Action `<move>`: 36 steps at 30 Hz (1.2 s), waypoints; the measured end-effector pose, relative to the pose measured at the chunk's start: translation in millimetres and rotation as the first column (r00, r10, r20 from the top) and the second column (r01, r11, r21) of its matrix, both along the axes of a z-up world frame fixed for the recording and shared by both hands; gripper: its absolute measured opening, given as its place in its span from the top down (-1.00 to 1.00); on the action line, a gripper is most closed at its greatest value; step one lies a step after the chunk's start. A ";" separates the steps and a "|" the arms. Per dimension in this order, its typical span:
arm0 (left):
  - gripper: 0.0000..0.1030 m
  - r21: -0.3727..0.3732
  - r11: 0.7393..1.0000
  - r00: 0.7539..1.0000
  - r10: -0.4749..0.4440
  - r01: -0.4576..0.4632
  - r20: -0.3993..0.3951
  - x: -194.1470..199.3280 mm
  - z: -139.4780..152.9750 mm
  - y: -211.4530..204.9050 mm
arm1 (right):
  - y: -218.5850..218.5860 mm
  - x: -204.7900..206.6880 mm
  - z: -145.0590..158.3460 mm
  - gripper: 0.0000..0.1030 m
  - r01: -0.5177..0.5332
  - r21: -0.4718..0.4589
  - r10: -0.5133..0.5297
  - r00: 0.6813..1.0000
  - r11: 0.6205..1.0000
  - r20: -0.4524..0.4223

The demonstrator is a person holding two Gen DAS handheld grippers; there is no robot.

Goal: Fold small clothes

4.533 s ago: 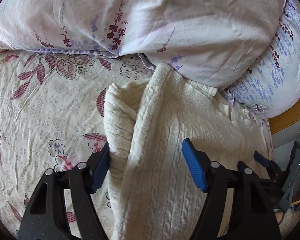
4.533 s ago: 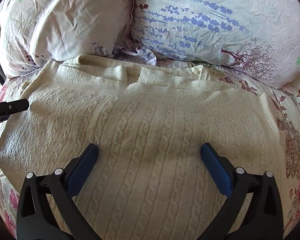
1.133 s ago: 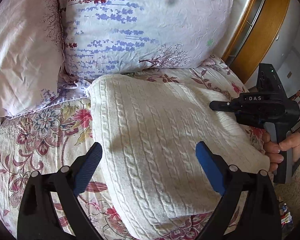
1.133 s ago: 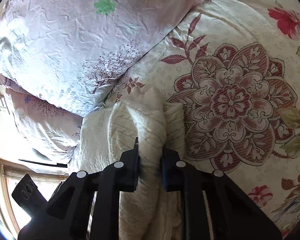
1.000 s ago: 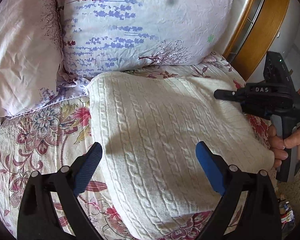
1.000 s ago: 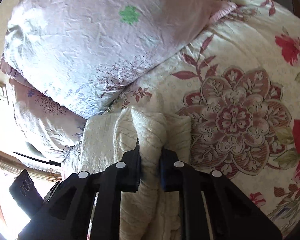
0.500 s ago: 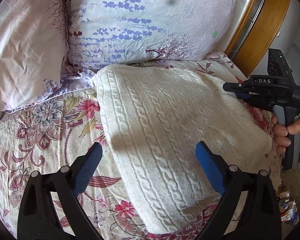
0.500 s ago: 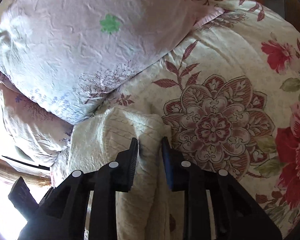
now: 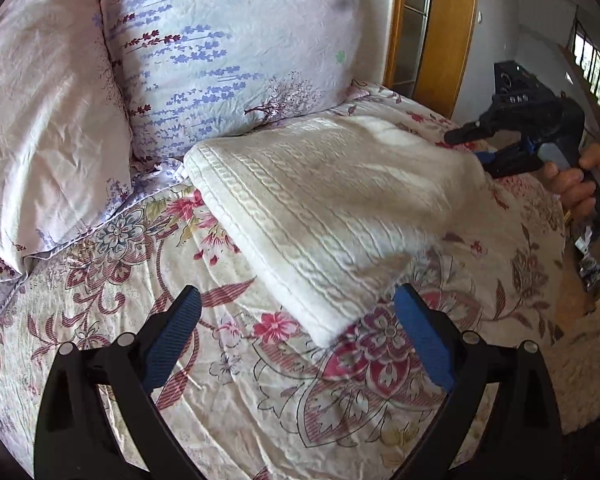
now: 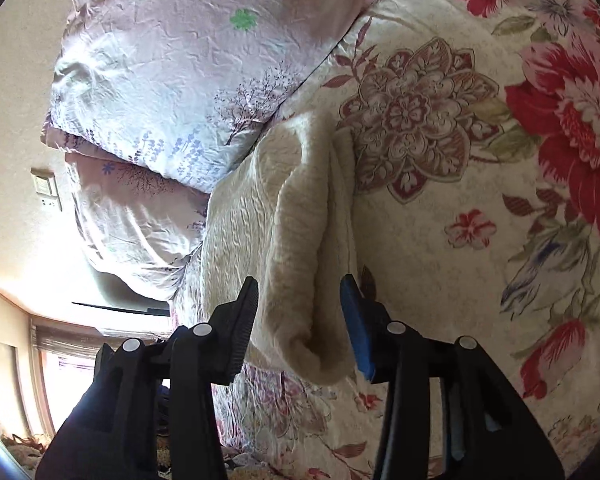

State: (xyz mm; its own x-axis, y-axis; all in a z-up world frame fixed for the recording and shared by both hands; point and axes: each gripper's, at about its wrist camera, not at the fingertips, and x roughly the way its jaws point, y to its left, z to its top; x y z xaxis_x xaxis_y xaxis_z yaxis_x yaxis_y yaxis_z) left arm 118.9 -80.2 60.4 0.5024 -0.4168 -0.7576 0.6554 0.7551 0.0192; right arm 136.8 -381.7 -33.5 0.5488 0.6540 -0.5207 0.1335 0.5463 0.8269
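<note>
Right tool (image 10: 298, 320) has just let go: a sec ago its pads were pinched on the folded edge of the cream knit sweater (image 9: 324, 208), now the jaws have been opening and stand about half spread, the thick fold edge between them but no pad pressing on it. Sweater's down on the bed (image 9: 260, 400) as a compact folded block, far end just under the blue-flowered pillow (image 9: 228, 48), near corner on the floral cover. Left tool (image 9: 296, 336) is wide spread w/ nothing in it, and it has backed off, the block now lying further out ahead of its fingers than half a sec ago. I'd say the fold on this piece is basically done, both tools clearing away.

Hard to see: far right end of the sweater is blurred in the left view, so can't tell how neat that edge lies. Right tool there is partly cut by the sweater; the person's hand (image 9: 576, 184) shows only in part. Layers inside the fold are hidden
</note>
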 end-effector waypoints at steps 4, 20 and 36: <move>-0.88 0.071 0.997 0.999 -0.020 0.017 0.045 -10.7 -15.5 -13.6 | 7.0 -6.6 -0.7 -0.07 -0.012 -0.018 0.012 1.000 1.000 0.006; -0.42 0.089 0.976 0.980 0.193 -0.197 0.054 4.2 -38.0 -3.9 | 25.8 -11.6 3.4 0.49 -0.023 -0.170 0.032 0.998 0.985 0.051; -0.42 -0.001 0.959 0.952 0.282 -0.284 -0.118 20.6 -48.2 21.7 | 30.2 -13.7 -13.5 0.70 0.011 -0.236 -0.012 1.000 0.972 -0.003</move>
State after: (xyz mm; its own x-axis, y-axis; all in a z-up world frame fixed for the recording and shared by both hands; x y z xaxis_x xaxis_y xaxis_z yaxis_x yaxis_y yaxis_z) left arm 139.5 -58.4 12.2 0.5114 -0.2840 -0.8111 0.4119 0.9093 -0.0587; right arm 123.1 -351.6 -47.1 0.5525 0.5065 -0.6619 0.1443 0.7241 0.6745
